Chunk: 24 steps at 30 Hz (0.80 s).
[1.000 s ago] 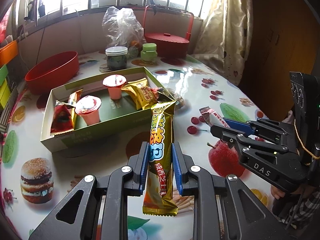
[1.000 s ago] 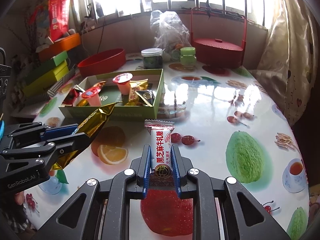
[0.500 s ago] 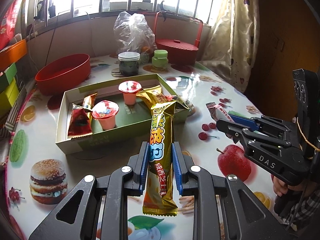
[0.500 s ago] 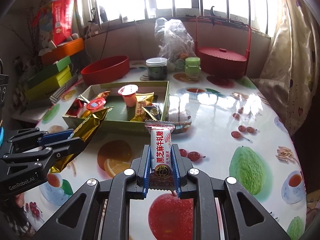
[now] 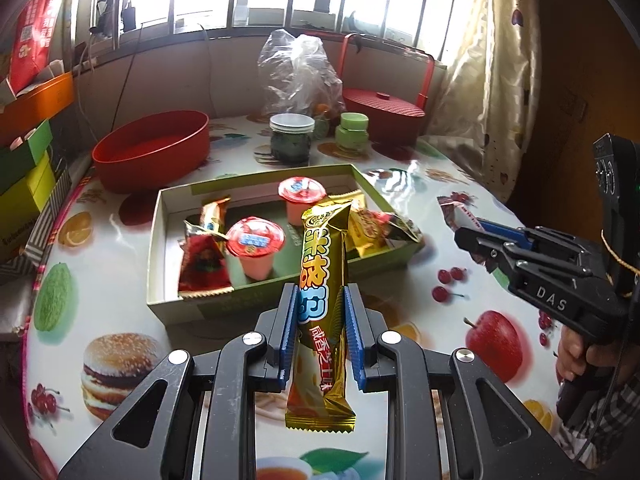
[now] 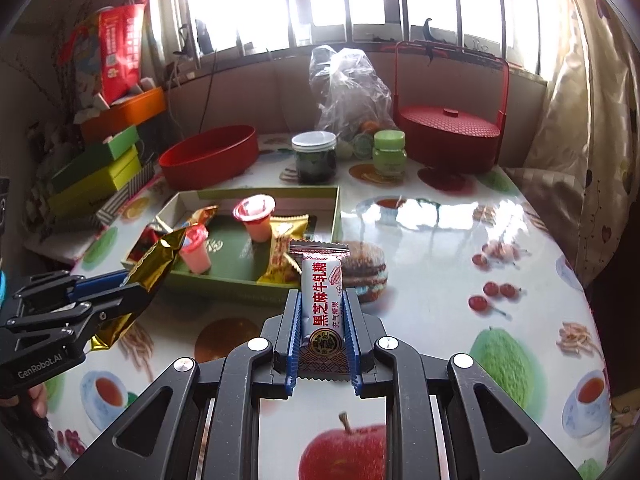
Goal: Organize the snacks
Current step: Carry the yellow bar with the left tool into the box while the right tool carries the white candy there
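My left gripper point(image 5: 322, 300) is shut on a long gold snack bar point(image 5: 323, 280), held upright just in front of the green snack box point(image 5: 192, 308). The box holds two pink jelly cups point(image 5: 256, 246), a red packet point(image 5: 202, 264) and yellow packets point(image 5: 366, 230). My right gripper point(image 6: 322, 308) is shut on a white nougat candy bar point(image 6: 322, 304), held above the table near the box's right front corner point(image 6: 336, 216). The right gripper also shows at the right in the left wrist view point(image 5: 472, 232), and the left gripper at the left in the right wrist view point(image 6: 132, 284).
Behind the box stand a red bowl point(image 5: 152, 152), a dark jar with a white lid point(image 5: 291, 138), a small green jar point(image 5: 352, 132), a clear plastic bag point(image 5: 298, 68) and a red lidded basket point(image 5: 384, 116). Stacked coloured boxes point(image 6: 104, 168) line the left edge. A curtain point(image 6: 580, 120) hangs at the right.
Both grippers, each still holding its snack, have risen and drawn back a little, so the box and table appear farther and lower in both views.
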Each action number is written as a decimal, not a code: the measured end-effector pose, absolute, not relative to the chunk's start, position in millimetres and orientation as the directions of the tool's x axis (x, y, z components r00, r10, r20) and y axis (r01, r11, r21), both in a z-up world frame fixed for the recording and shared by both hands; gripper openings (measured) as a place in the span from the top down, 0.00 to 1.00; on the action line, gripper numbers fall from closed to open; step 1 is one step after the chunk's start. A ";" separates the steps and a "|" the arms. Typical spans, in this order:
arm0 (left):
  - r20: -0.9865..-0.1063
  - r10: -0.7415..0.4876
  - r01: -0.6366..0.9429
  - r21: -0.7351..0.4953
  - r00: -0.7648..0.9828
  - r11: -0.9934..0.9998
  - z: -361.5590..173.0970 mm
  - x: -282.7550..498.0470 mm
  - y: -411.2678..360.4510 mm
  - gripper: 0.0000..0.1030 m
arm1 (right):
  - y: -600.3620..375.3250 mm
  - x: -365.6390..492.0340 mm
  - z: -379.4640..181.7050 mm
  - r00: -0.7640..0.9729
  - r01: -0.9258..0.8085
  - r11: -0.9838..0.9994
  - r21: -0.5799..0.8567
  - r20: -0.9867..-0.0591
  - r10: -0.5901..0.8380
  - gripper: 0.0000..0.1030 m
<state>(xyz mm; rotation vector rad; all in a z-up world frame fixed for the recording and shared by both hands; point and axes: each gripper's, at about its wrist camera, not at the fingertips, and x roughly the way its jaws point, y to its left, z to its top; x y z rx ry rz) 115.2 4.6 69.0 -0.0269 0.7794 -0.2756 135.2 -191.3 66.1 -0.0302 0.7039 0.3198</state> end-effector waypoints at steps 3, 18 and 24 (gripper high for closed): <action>-0.687 -0.248 0.227 -0.124 0.683 0.966 70.1 120.1 8.6 0.77 | -188.2 144.5 67.3 0.716 -0.300 0.951 0.073 -0.641 0.275 0.82; -0.692 -0.217 0.173 -0.134 0.688 0.976 68.1 152.5 30.2 0.77 | -174.2 187.2 67.9 0.706 -0.301 0.951 0.068 -0.654 0.270 0.82; -0.694 -0.193 0.146 -0.127 0.693 0.981 66.9 167.5 40.0 0.77 | -166.6 204.0 64.7 0.695 -0.305 0.949 0.073 -0.664 0.274 0.82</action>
